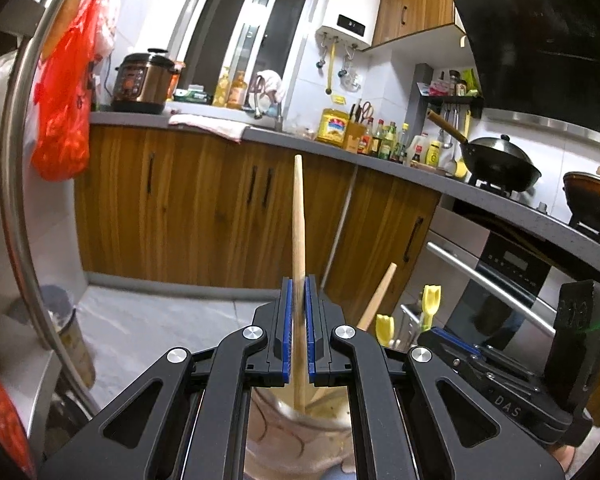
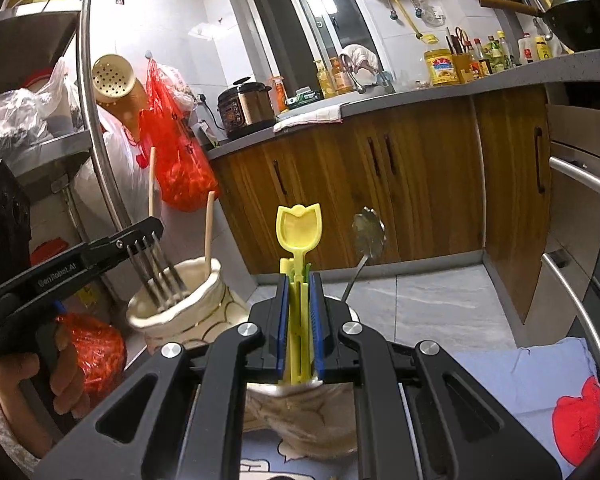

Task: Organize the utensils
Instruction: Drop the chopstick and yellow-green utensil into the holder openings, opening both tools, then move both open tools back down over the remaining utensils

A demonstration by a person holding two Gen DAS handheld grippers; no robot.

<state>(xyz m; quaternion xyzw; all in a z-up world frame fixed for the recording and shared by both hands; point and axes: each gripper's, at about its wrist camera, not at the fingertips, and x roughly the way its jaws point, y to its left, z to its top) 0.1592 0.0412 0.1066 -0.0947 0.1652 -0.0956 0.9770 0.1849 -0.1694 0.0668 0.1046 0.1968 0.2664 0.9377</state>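
My left gripper (image 1: 299,292) is shut on a wooden chopstick (image 1: 298,216) that stands upright, its lower end inside a cream ceramic holder (image 1: 300,436) below the fingers. A second chopstick (image 1: 376,298) leans in that holder. My right gripper (image 2: 299,292) is shut on a yellow plastic spoon (image 2: 299,226), held upright over another cream holder (image 2: 304,412). A metal spoon (image 2: 366,236) stands in it. In the right wrist view the left gripper (image 2: 148,236) sits over the cream holder (image 2: 180,300) holding chopsticks (image 2: 209,228). Yellow spoons (image 1: 431,298) show in the left wrist view.
Wooden cabinets (image 1: 204,208) and a grey counter (image 1: 300,138) run across the back. A steel rack post (image 2: 90,112) and red plastic bags (image 2: 176,160) stand at left. An oven handle (image 1: 492,284) is at right. A blue cloth (image 2: 520,384) covers the surface under the holders.
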